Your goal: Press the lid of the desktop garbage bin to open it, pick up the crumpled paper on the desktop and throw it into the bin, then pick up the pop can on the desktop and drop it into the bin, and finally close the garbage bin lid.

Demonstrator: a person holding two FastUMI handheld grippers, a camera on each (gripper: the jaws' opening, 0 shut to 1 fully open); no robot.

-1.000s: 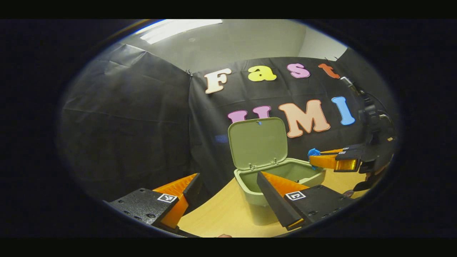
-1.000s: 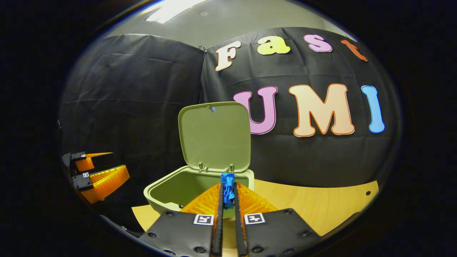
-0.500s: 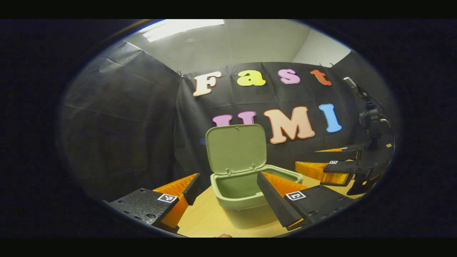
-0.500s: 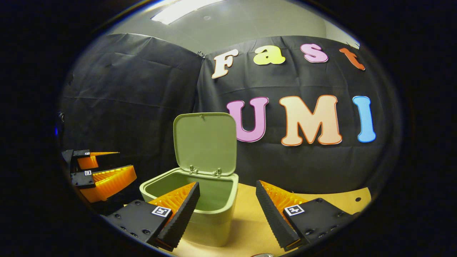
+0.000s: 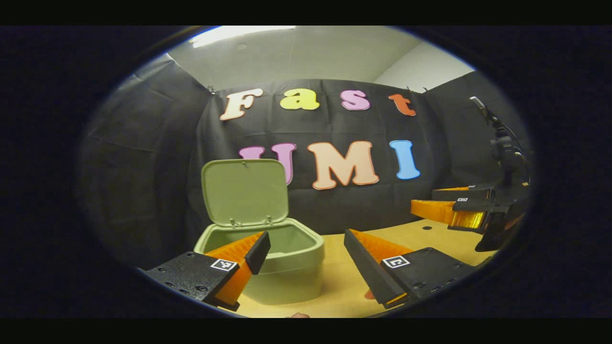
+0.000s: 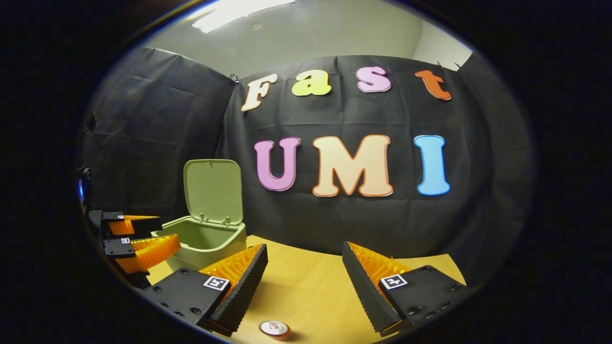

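The green bin point(image 5: 291, 267) stands on the wooden table with its lid point(image 5: 244, 191) upright and open; the rim hides its bottom. My left gripper point(image 5: 303, 246) hangs open just in front of and right of the bin, holding nothing. To the right, my right gripper point(image 5: 452, 205) floats above the table, apart from the bin. In the right gripper view, the bin point(image 6: 205, 241) and its lid point(image 6: 213, 191) are at the left, and my right gripper point(image 6: 303, 260) is open and empty. The pop can point(image 6: 274, 328) stands upright below and between the right gripper's fingers. My left gripper point(image 6: 138, 239) hovers beside the bin.
The wooden table point(image 6: 311, 277) stretches from the bin to the right, with black cloth walls close behind and at the sides. A black stand with a cable point(image 5: 502, 148) rises at the far right.
My right gripper, shut on blue crumpled paper over the bin a second ago, opened, and the paper is gone from its fingers. It then drew back rightward until the can's top appeared below. The left gripper swung right.
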